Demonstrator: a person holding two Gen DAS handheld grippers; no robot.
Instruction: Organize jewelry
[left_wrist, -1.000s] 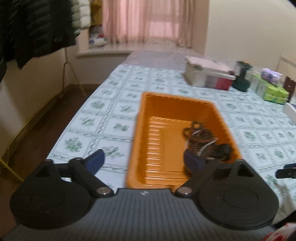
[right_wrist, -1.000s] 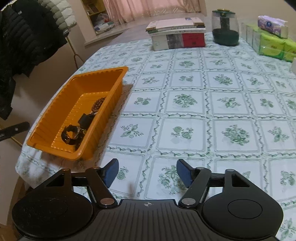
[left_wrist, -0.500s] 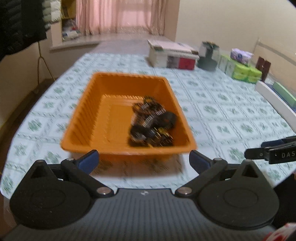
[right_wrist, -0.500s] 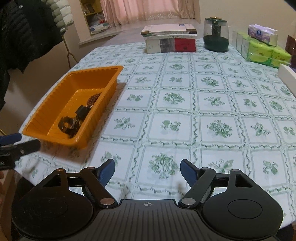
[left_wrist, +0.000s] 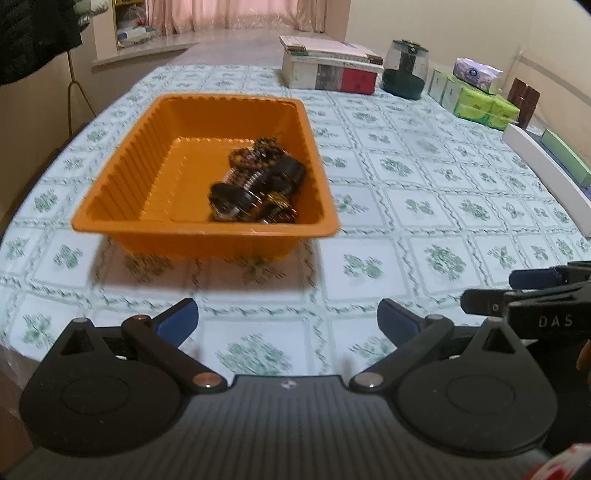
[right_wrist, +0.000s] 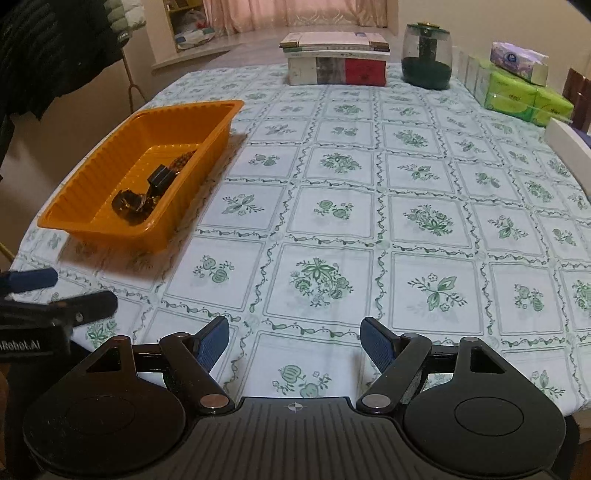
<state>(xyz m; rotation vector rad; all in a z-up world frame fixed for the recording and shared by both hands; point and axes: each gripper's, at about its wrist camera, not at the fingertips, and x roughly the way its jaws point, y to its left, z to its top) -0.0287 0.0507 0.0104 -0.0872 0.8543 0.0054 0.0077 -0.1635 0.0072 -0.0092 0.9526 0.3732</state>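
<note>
A table (right_wrist: 424, 173) under a green-patterned white cloth fills the room's middle. Beyond its far end, pink curtains (left_wrist: 236, 14) hang over a bright window above a pale sill, with cream walls (left_wrist: 443, 26) to the table's right. Dark padded coats (right_wrist: 48, 55) hang off its left side.

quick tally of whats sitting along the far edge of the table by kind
Stack of books and a box: 1
Dark green glass jar: 1
Green tissue packs: 2 seen for certain
Purple-and-white tissue pack: 1
Total: 5
</note>
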